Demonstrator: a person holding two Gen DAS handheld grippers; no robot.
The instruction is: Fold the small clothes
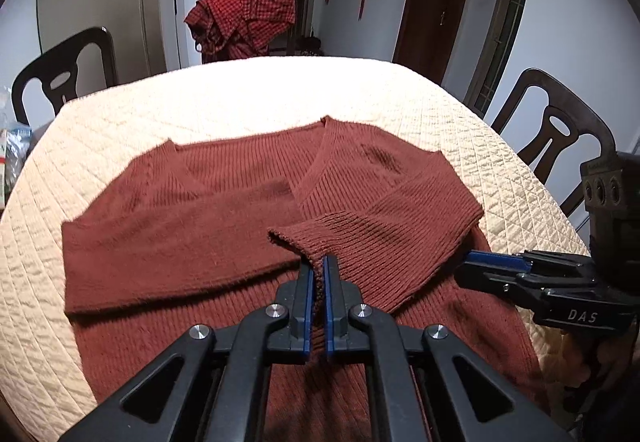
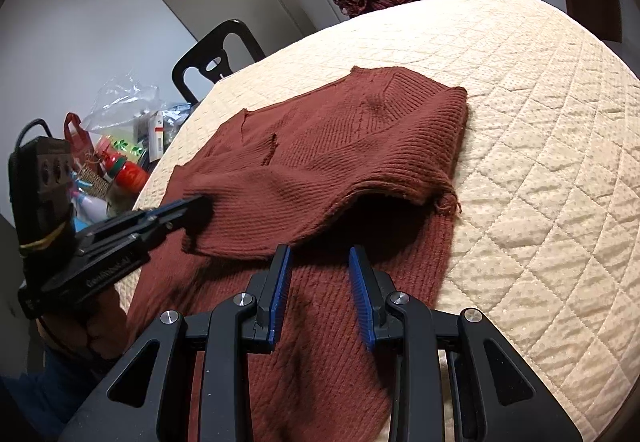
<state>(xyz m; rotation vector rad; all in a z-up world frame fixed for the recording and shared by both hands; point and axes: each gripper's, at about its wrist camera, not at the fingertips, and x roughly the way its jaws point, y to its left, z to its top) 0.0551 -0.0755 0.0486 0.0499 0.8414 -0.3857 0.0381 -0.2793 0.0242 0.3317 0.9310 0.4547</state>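
Observation:
A rust-brown knit sweater lies flat on the cream quilted table cover, both sleeves folded across its chest. My left gripper is shut on the cuff of the right sleeve and holds it just above the sweater's middle. In the right wrist view the sweater shows too, with the left gripper at its left. My right gripper is open and empty, hovering over the sweater's lower body; it also shows in the left wrist view at the sweater's right edge.
Dark wooden chairs stand at the table's far left and right. A red checked cloth hangs over a chair at the back. Bags, bottles and clutter sit off the table's left side.

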